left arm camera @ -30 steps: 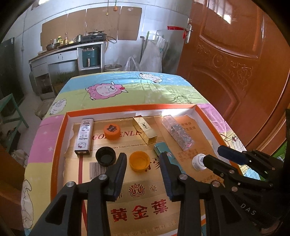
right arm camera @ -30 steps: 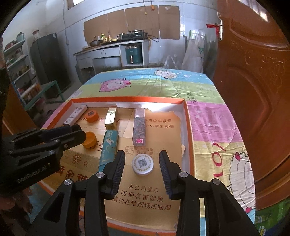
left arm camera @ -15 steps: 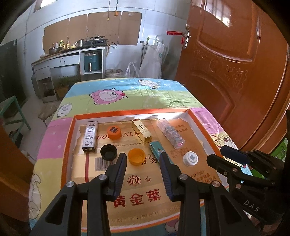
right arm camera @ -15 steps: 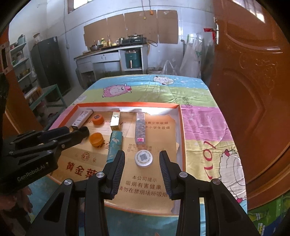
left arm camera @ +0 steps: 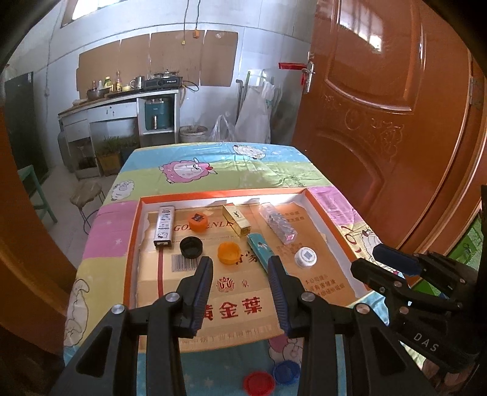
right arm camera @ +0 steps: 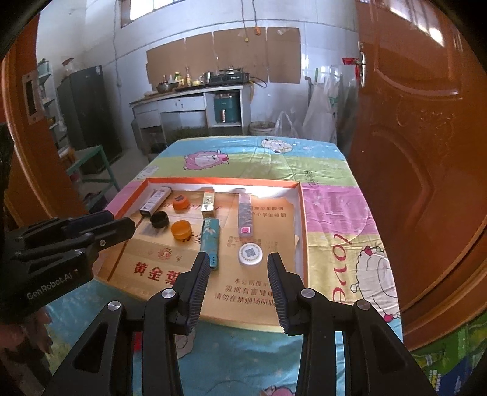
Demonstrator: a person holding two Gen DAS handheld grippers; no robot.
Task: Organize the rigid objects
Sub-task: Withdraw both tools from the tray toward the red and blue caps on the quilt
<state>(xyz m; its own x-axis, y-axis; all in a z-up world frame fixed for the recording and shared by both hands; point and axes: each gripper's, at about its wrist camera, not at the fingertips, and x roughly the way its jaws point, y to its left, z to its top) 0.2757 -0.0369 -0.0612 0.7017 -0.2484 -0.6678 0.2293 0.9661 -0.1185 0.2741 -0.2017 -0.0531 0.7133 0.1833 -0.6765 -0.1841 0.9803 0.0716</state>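
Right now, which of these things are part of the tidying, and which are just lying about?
Part of the job: orange-rimmed cardboard tray; gold box; teal box; black cap; open orange cap; white round lid.

Just lying about: brown wooden door; kitchen counter; green stool.

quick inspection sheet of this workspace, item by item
surface: table under a sheep-print cloth; orange-rimmed shallow cardboard tray on it
job's things: in the tray, silver box, gold box, teal box, clear glitter box, two orange caps, black cap, white cap
clutter: red cap and blue cap on the cloth outside the tray
grippers: left hand-held gripper and right hand-held gripper open, empty, above the tray
cables: hanging wall cord
surroundings: brown door, kitchen counter
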